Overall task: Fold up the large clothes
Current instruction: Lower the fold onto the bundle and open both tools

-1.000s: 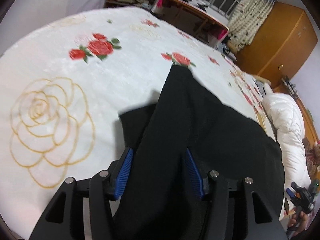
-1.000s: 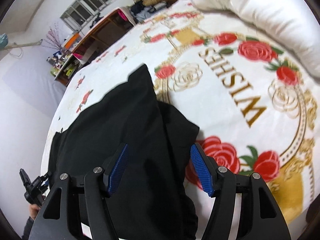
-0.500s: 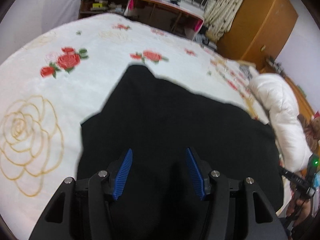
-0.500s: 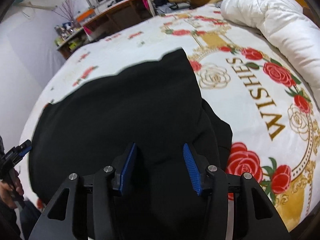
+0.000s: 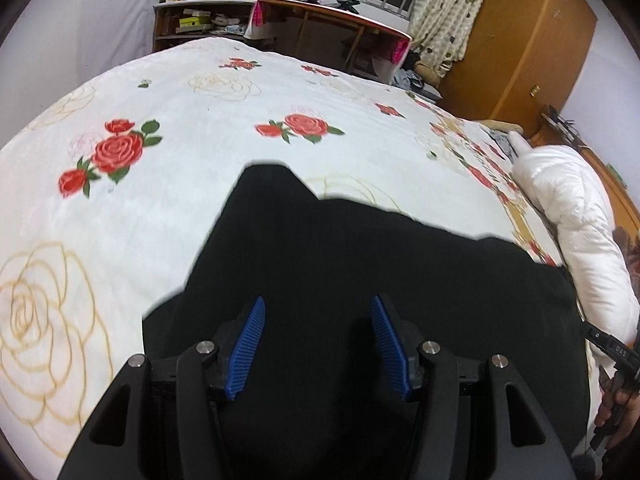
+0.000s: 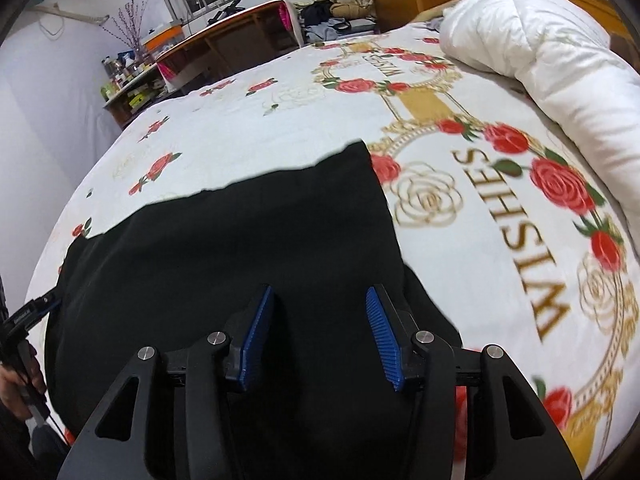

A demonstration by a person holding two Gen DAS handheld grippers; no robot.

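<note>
A large black garment (image 5: pixel 360 264) lies spread flat on a white bedspread with red roses (image 5: pixel 168 184); it also shows in the right wrist view (image 6: pixel 240 248). My left gripper (image 5: pixel 318 312) is open, its blue pads apart, just above the garment's near left part. My right gripper (image 6: pixel 320 300) is open and empty above the garment's near right part. The right gripper's handle and the hand holding it show at the right edge of the left view (image 5: pixel 612 356). The left gripper shows at the left edge of the right view (image 6: pixel 28 312).
A rolled white duvet (image 6: pixel 552 68) lies along the bed's right side, also seen in the left view (image 5: pixel 576 216). Beyond the bed stand a wooden desk (image 5: pixel 332 36), a cluttered shelf (image 5: pixel 196 20) and an orange-brown wardrobe (image 5: pixel 516 36). The bed edge runs near me.
The folded-up garment has been laid out flat and wide across the bed. Both grippers have let go of the cloth and pulled back toward its near edge; the right jaws narrowed.
</note>
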